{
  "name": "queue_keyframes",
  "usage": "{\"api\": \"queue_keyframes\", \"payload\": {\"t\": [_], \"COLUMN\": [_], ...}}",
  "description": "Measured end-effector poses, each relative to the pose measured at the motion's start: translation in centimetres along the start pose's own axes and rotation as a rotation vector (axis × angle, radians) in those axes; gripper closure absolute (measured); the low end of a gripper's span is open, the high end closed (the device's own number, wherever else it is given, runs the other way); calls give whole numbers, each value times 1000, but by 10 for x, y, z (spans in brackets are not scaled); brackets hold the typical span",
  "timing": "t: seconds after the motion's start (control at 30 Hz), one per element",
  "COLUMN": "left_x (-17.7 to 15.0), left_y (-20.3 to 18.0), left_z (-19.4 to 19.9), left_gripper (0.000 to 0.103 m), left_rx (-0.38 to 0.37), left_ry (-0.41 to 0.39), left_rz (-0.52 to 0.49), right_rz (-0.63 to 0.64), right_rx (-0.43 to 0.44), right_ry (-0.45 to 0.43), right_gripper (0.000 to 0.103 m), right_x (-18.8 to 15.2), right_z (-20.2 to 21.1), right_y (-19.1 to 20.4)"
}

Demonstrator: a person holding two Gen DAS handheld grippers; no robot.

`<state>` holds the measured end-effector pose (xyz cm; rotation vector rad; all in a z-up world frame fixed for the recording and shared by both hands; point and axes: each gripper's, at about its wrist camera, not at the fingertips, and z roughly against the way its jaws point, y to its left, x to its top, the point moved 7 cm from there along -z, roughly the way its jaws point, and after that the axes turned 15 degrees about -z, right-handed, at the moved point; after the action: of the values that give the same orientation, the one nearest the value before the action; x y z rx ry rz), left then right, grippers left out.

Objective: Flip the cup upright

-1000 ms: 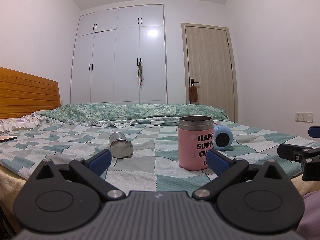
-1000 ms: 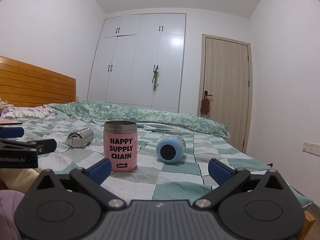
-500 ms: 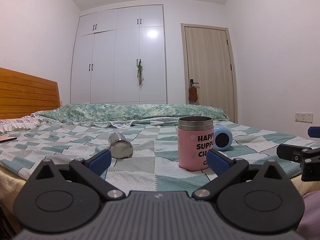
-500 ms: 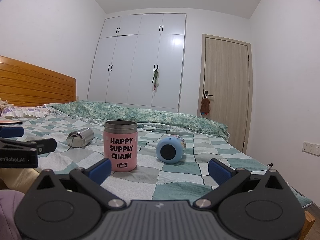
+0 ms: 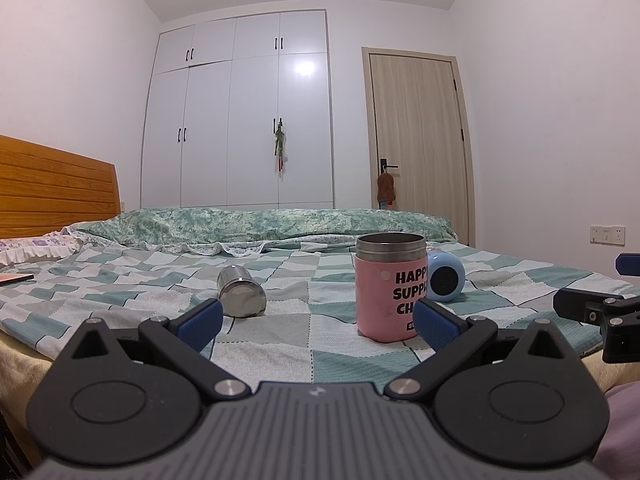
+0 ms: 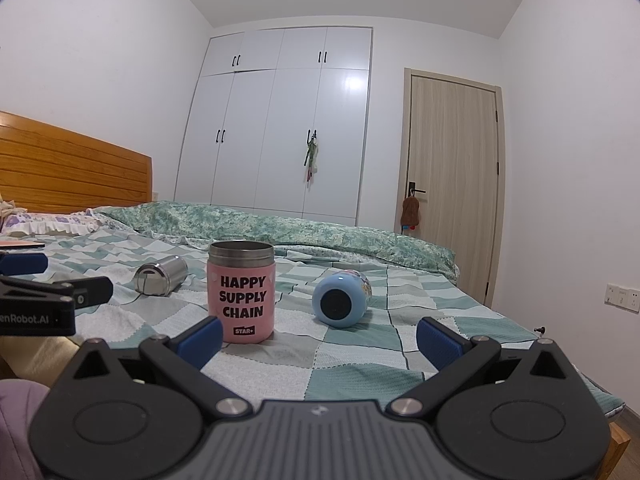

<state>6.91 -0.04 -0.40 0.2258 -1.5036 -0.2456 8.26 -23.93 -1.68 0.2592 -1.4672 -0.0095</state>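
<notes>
A pink cup (image 5: 386,286) (image 6: 241,286) with black lettering and a steel rim stands upright on the checkered bedspread. A small steel cup (image 5: 241,290) (image 6: 160,275) lies on its side to its left. A light blue cup (image 5: 445,281) (image 6: 340,298) lies on its side to its right, base toward me. My left gripper (image 5: 316,322) is open and empty, held near the bed's front edge, short of the cups. My right gripper (image 6: 318,338) is open and empty, likewise short of the cups. Each gripper's side shows in the other's view.
The bed (image 6: 360,360) has a wooden headboard (image 5: 56,188) at the left and a rolled green quilt (image 5: 260,224) across the back. A white wardrobe (image 5: 240,120) and a door (image 5: 416,140) stand behind. A flat item (image 5: 14,278) lies at the bed's left.
</notes>
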Motion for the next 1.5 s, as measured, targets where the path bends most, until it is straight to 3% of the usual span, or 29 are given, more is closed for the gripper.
{"api": "queue_keyframes", "payload": {"t": [1.5], "left_x": [8], "left_y": [5], "left_z": [4], "left_gripper": [0], "left_rx": [-21], "left_ry": [-8], "left_rz": [18], "right_rz": [9], "right_rx": [17], "right_ry": [6], "right_gripper": [0], "right_x": [1], "right_z": [0], "right_y": [4]}}
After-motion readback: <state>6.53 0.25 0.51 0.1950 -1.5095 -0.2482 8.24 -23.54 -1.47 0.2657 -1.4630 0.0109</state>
